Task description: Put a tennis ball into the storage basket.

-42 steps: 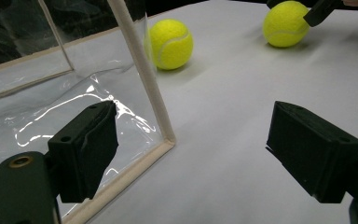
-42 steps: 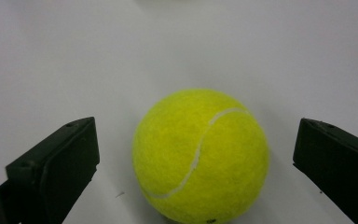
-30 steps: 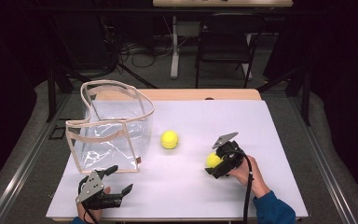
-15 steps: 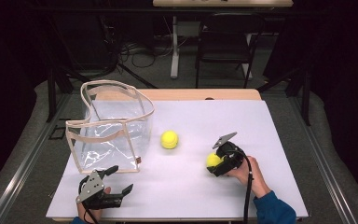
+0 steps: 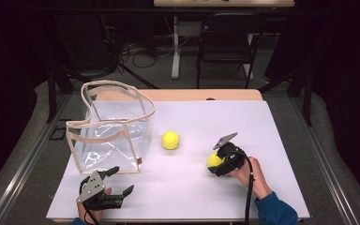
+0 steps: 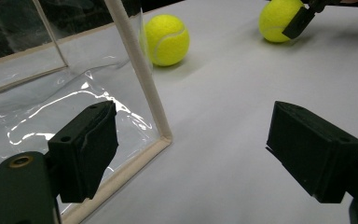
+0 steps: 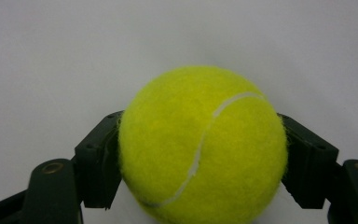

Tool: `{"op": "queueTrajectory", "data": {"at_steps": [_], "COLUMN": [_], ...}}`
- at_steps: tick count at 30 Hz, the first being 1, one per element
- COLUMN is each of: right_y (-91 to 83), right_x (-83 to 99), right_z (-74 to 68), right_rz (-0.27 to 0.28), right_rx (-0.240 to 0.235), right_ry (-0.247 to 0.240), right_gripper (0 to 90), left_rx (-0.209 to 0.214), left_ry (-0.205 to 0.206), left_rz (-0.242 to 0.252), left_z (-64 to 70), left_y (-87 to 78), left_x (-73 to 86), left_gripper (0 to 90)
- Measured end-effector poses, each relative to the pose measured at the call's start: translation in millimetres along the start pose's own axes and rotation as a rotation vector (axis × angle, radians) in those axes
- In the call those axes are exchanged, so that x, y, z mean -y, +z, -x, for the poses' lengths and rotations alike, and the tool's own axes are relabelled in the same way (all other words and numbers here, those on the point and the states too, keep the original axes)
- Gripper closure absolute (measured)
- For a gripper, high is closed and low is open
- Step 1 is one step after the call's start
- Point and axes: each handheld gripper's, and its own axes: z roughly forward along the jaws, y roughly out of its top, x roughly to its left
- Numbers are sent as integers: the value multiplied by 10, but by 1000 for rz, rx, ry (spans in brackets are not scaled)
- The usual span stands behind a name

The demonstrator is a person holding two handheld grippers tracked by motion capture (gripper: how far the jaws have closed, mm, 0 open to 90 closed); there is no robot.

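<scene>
A yellow tennis ball (image 7: 200, 144) sits between the jaws of my right gripper (image 5: 218, 164), which is shut on it at the right of the white table; the same ball (image 6: 279, 19) shows far off in the left gripper view. A second tennis ball (image 5: 170, 139) (image 6: 167, 39) lies loose mid-table. At the left stands a clear plastic tote bag (image 5: 110, 126) with beige trim, its corner edge (image 6: 140, 74) close before my left gripper (image 5: 112, 180) (image 6: 200, 149). That gripper is open near the front left edge, holding nothing.
The white table top (image 5: 243, 117) ends in a wooden strip at the back. A dark chair (image 5: 227, 42) and a desk leg stand on the floor beyond it. A metal rail (image 5: 23, 159) runs along the left side.
The right gripper with its ball has shifted very slightly. The left gripper, the loose ball and the bag have stayed put.
</scene>
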Motion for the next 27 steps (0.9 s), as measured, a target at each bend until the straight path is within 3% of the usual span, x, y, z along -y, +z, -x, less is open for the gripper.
{"op": "queueTrajectory", "data": {"at_steps": [27], "right_y": [-103], "right_x": [-82], "right_z": [-78], "right_rz": [3], "right_rx": [3], "right_ry": [-31], "right_gripper": [255], "left_rx": [-7], "left_ry": [-6], "left_rz": [11], "left_z": [-11], "left_y": [-14], "left_x": [7], "left_gripper": [160]}}
